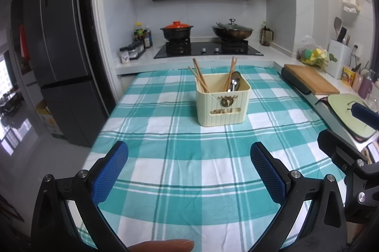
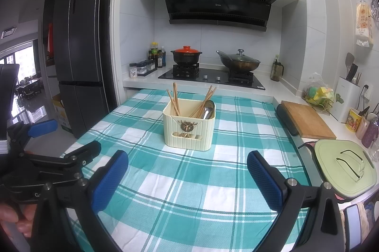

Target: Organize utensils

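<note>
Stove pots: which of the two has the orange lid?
The black clay pot on the left burner; the dark wok on the right burner has a glass lid.

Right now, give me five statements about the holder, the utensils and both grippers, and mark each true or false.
1. The holder stands on the checked cloth. True.
2. Both the left gripper and the right gripper are open and hold nothing. True.
3. A spoon lies loose on the cloth. False: it stands in the holder.
4. Chopsticks stick out of the holder. True.
5. The left gripper touches the holder. False: it is apart from it, nearer the camera.
</note>
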`<state>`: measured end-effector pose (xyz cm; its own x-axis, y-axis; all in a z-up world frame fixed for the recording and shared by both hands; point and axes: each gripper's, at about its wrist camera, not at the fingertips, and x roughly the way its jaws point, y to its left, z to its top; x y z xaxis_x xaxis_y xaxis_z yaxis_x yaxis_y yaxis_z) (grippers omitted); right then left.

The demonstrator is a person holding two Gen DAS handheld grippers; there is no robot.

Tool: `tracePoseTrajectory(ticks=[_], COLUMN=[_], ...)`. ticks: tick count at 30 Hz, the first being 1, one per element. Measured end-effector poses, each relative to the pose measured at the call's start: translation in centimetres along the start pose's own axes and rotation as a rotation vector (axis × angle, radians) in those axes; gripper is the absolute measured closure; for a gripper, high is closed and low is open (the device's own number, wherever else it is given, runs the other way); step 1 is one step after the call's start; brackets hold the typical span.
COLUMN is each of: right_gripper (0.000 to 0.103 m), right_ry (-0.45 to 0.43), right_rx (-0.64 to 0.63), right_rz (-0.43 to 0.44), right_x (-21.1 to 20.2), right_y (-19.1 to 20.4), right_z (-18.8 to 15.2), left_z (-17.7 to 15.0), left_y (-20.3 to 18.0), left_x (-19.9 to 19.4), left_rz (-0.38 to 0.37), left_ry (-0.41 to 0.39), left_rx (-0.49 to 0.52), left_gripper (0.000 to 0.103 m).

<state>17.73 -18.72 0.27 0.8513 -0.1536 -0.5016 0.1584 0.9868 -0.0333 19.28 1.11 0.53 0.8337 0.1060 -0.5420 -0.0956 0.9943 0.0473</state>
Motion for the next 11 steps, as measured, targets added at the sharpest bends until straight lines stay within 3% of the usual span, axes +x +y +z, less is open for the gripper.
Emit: tracePoseTrajectory(ticks=[11], right_gripper=[0.001], right_ry=[0.014], right_rx=[0.003], right_rz=[0.001], right_x=[0.51], right_y=[-0.41], right_z=[-0.43], left_z=[-0.22], left_y=[0.54], left_x=[0.59], left_rz=[-0.003], left_ry=[-0.003], left_rx=[-0.007], left_gripper=[0.000])
